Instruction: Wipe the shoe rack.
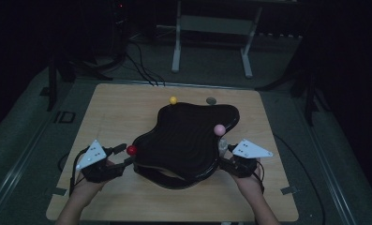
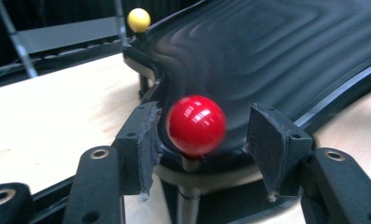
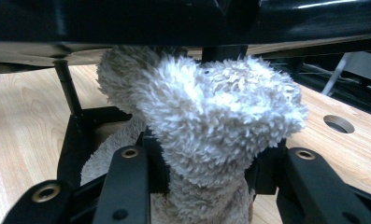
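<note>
The red ball on the black tray's near-left corner sits dead between the left gripper's parted fingers, neither pad touching. The right gripper, at the opposite edge, clamps a fluffy cloth under the tray.

Wooden table, pale, rounded corners. Centre: black wavy tray on short legs, standing directly on the tabletop. At one o'clock from the tray: a round hole in the board.
</note>
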`<state>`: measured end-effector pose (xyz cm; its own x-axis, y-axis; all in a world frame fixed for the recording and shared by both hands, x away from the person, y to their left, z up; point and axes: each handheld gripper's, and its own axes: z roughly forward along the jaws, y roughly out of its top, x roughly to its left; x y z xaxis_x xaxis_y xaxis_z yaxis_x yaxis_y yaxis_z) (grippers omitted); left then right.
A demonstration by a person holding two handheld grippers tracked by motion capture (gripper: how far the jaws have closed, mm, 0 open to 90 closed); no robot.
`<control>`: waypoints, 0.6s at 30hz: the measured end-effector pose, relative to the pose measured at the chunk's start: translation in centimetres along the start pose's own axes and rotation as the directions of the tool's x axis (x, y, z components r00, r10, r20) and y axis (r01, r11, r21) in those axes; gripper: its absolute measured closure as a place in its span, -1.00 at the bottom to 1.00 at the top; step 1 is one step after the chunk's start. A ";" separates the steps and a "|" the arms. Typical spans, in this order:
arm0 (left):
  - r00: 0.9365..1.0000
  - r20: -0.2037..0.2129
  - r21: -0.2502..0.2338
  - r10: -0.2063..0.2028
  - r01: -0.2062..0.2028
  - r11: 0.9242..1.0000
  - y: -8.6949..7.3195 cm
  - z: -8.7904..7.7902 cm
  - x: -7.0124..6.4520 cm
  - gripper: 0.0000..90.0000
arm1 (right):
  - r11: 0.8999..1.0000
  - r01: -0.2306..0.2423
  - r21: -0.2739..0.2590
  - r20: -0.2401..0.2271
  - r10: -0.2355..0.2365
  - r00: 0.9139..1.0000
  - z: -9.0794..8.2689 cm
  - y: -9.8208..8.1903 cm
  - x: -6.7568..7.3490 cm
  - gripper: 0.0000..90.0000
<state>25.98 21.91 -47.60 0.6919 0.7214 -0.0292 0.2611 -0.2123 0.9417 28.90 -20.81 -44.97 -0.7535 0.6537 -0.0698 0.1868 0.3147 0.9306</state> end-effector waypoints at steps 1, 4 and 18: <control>1.000 0.005 -0.006 -0.004 0.004 1.000 0.0 0.3 0.0 -0.03 | 1.000 0.000 0.000 0.000 0.000 1.000 0.0 0.0 0.0 0.31; 1.000 0.003 -0.009 -0.007 0.007 1.000 -0.1 1.2 0.1 0.06 | 1.000 0.002 0.001 0.000 -0.002 1.000 0.0 0.0 0.0 0.31; 0.999 0.024 -0.002 -0.021 0.021 1.000 -0.6 1.9 0.6 0.33 | 1.000 0.000 -0.006 0.004 0.001 1.000 0.1 -0.2 0.1 0.35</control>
<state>27.52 21.23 -48.87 0.7023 0.7096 -0.0572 0.2743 -0.1956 0.9416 28.87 -20.77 -45.17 -0.7506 0.6570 -0.0709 0.1832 0.3100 0.9329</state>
